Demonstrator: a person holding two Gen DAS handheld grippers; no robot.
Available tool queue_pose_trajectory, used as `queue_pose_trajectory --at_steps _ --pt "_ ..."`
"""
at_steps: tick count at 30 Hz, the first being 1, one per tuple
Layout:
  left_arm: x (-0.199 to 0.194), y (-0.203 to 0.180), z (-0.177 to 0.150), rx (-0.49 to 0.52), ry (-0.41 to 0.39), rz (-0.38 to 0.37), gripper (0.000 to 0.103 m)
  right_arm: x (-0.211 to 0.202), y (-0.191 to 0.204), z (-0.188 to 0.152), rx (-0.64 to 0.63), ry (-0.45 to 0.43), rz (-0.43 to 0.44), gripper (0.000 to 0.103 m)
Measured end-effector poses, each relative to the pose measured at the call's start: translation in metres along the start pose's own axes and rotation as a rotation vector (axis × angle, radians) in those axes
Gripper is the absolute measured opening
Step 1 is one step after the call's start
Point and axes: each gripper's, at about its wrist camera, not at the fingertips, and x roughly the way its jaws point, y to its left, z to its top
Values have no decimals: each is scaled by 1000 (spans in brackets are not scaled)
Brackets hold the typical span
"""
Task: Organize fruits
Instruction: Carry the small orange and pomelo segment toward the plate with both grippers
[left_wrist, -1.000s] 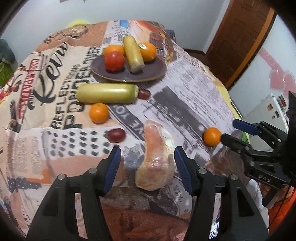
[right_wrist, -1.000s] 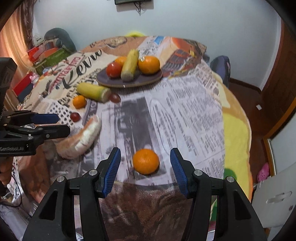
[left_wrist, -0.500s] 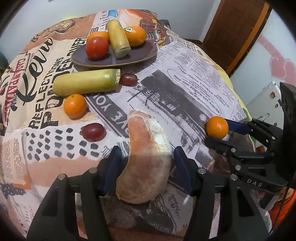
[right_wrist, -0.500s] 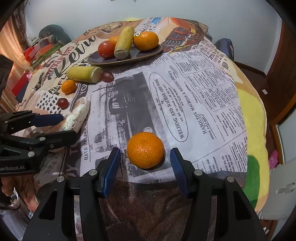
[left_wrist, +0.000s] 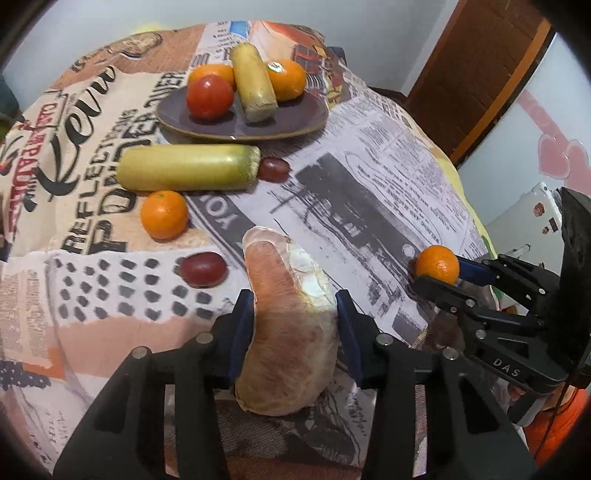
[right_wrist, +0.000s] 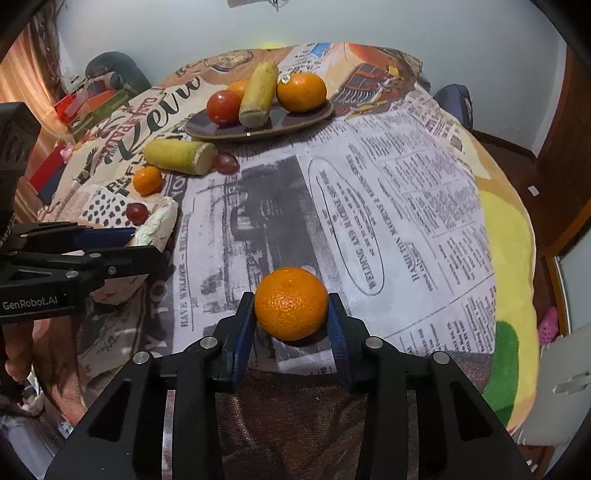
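Two tools are each clamped on a piece at once, presumably so both can go to the plate (left_wrist: 317, 114) together. The left tool (left_wrist: 294, 314) squeezes the pale wrapped fruit (left_wrist: 291, 332) across its thick middle near the tabletop's (right_wrist: 406, 206) front edge. The right tool (right_wrist: 291, 314) pinches the orange (right_wrist: 291, 302) at its widest part. Whether either piece has left the cloth cannot be told. The wrapped fruit's kind is hard to make out, and its near end is hidden under the fingers.
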Motion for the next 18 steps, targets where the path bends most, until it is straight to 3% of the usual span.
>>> queue_pose_trajectory --at_steps 18 --pt "-49 31 47 -39 -163 27 44 -23 14 62 -55 -151 -28 35"
